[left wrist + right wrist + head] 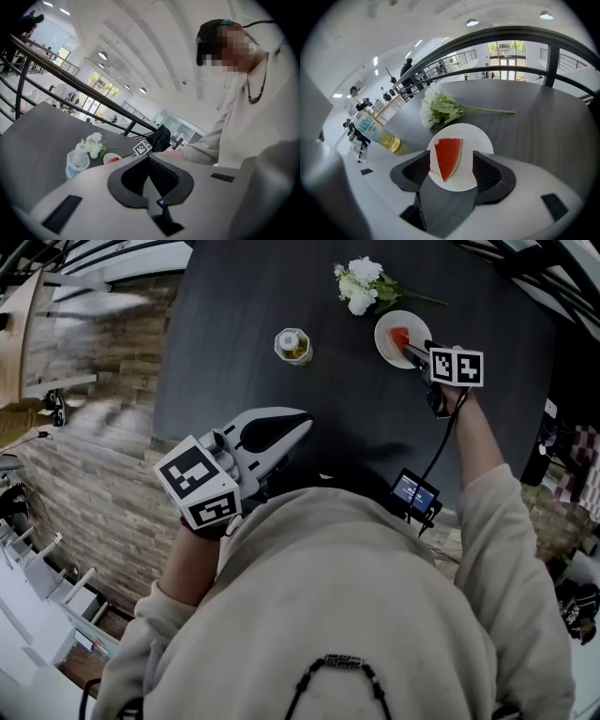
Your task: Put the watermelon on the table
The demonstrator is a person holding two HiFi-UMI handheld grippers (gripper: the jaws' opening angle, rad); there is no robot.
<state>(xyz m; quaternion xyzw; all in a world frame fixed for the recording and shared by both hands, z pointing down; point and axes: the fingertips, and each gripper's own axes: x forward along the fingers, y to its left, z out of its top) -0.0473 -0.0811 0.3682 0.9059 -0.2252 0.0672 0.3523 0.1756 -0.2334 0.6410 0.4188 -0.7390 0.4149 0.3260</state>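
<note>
Watermelon (447,157) lies below spread right tongs (411,348), angled down; left tongs (302,420) pressed together.

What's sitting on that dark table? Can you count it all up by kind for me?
Watermelon slice: 1
White plate: 1
Plastic bottle: 1
Bunch of white flowers: 1
Total: 4

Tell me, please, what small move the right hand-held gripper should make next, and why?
Probably lift the right hand-held gripper straight up and away: its jaws stand apart, clear of the watermelon slice, which already lies flat on the white plate on the dark table.
</note>
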